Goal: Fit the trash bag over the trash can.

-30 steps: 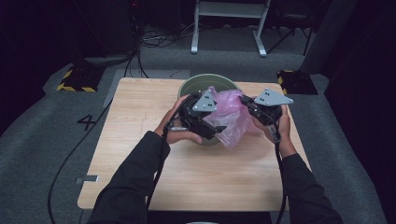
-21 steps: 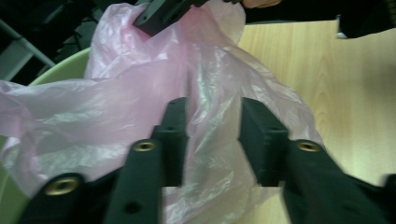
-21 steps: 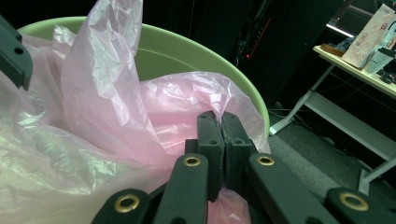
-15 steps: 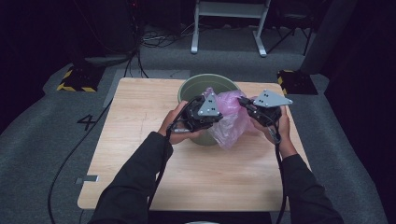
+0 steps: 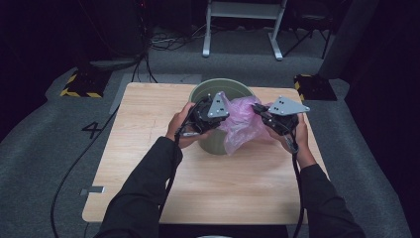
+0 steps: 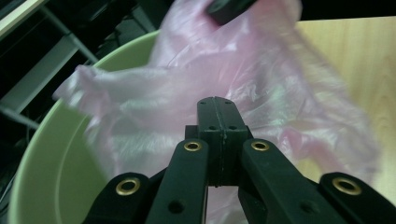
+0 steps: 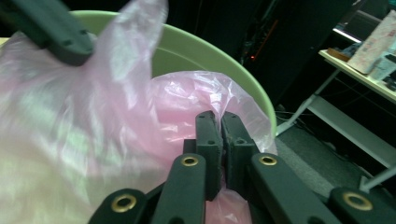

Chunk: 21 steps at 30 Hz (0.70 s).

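A thin pink plastic bag [image 5: 241, 125] hangs over the near rim of a pale green bin [image 5: 214, 88] on the wooden table [image 5: 143, 148]. My left gripper [image 5: 224, 118] is at the bag's left edge, jaws shut with the film pinched at their tips [image 6: 215, 101]. My right gripper [image 5: 257, 107] grips the bag's right edge; its jaws [image 7: 219, 117] are all but together with pink film caught between them. The bag [image 6: 261, 79] is stretched between the two grippers above the bin's mouth [image 7: 210, 56]. What lies inside the bin is hidden by the bag.
Bare tabletop lies left of the bin and in front of it. Beyond the table's far edge are a metal stand [image 5: 242, 29], floor cables and a yellow-and-black striped block [image 5: 81, 84]. A dark case [image 5: 314, 84] sits on the floor at the right.
My left gripper shifted slightly up toward the bag's left edge and closed on it. The bag now hangs drawn up between both grippers. The right hand stayed where it was.
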Tool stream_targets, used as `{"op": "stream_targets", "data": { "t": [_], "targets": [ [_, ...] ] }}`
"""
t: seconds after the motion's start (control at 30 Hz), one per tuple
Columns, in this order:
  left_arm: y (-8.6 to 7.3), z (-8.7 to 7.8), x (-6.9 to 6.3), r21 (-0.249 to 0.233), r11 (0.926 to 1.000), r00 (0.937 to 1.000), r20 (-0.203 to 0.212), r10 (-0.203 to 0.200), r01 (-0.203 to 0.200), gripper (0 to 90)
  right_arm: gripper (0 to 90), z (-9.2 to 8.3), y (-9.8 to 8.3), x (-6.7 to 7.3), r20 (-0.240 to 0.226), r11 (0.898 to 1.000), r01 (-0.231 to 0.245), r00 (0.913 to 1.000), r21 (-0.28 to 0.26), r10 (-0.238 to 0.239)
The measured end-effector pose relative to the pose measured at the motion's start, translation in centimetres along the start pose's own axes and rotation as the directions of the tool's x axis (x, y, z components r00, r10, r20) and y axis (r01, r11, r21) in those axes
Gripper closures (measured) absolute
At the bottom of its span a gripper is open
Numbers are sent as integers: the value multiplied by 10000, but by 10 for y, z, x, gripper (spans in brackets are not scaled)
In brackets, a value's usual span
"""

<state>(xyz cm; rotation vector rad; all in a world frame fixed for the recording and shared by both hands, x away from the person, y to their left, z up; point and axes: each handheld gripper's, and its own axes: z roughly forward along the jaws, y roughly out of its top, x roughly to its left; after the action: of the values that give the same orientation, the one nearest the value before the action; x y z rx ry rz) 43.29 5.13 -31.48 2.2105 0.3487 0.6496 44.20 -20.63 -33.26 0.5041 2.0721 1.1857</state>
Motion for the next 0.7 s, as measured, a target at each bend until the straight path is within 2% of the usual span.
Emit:
{"op": "stream_targets", "data": {
  "t": [0.1,0.2,0.37,0.4,0.47,0.7],
  "targets": [
    [-6,1,8,55,9994,9992,-232,-334,335,900,841,0,-1,0,-154,9999,122,9998,85,-120],
    [-13,3,16,336,9978,9977,-374,-560,573,900,794,0,-2,0,-238,9999,155,9996,75,-154],
    [-24,4,28,527,9926,9932,-455,-1074,1098,900,638,-2,-2,1,-436,9999,110,9990,108,-105],
    [-26,4,29,511,9919,9924,-465,-1139,1162,900,583,-4,-2,0,-572,9999,93,9983,67,-89],
    [-28,4,31,525,9914,9919,-482,-1173,1198,900,519,-6,-1,-2,-531,9999,-5,9986,109,11],
    [-31,7,35,683,9881,9891,-610,-1339,1380,900,354,-14,-5,-6,-812,9992,-237,9964,309,262]
  ]
}}
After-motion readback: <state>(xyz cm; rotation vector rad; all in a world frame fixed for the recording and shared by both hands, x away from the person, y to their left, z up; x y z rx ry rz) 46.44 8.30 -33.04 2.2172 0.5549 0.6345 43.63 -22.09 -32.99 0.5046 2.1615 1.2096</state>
